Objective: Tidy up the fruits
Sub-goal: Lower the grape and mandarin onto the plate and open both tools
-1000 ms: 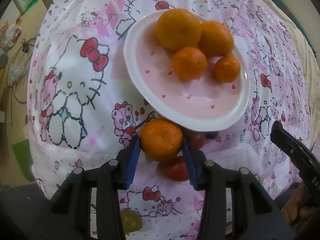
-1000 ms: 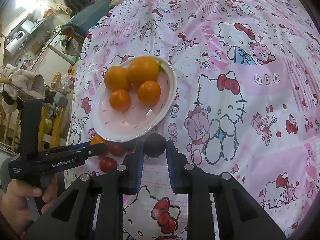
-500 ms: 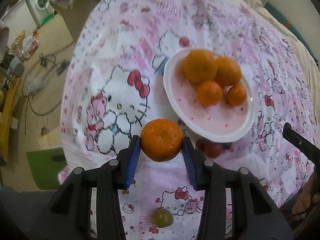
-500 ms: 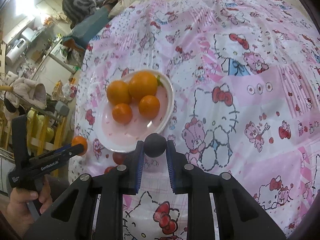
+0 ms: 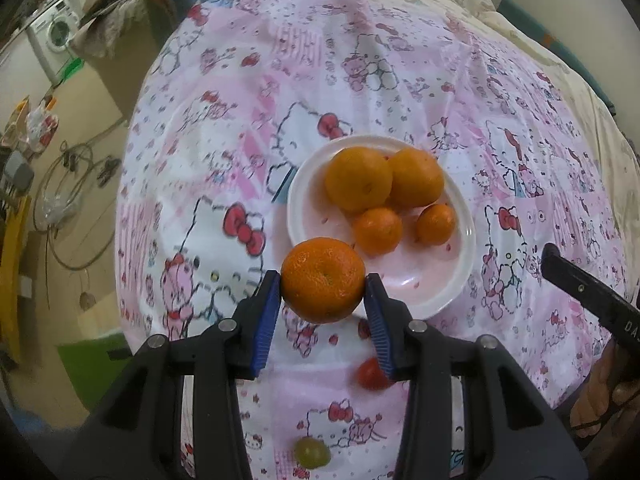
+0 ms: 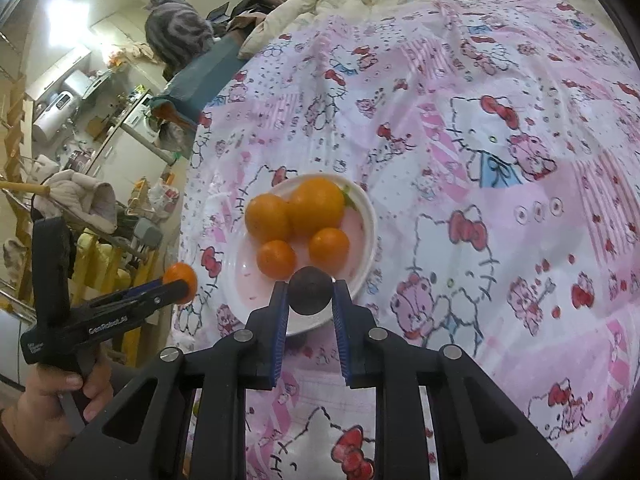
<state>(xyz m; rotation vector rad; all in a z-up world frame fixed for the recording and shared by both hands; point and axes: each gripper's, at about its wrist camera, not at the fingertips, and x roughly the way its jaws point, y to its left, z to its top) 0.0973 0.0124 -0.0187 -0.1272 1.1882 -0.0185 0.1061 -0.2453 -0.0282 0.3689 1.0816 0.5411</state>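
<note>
The left gripper (image 5: 323, 280) is closed on a mandarin (image 5: 322, 279), clear of the cloth and in front of the near-left rim of the white plate (image 5: 460, 268). The right gripper (image 6: 310, 291) is clamped on a small dark round fruit (image 6: 310, 289) before the plate's near edge. On the plate lie four oranges (image 5: 358, 184), and a red tomato (image 5: 370, 374) and a green grape (image 5: 312, 453) rest on the pink cartoon tablecloth (image 5: 224, 152), nearer than the plate.
</note>
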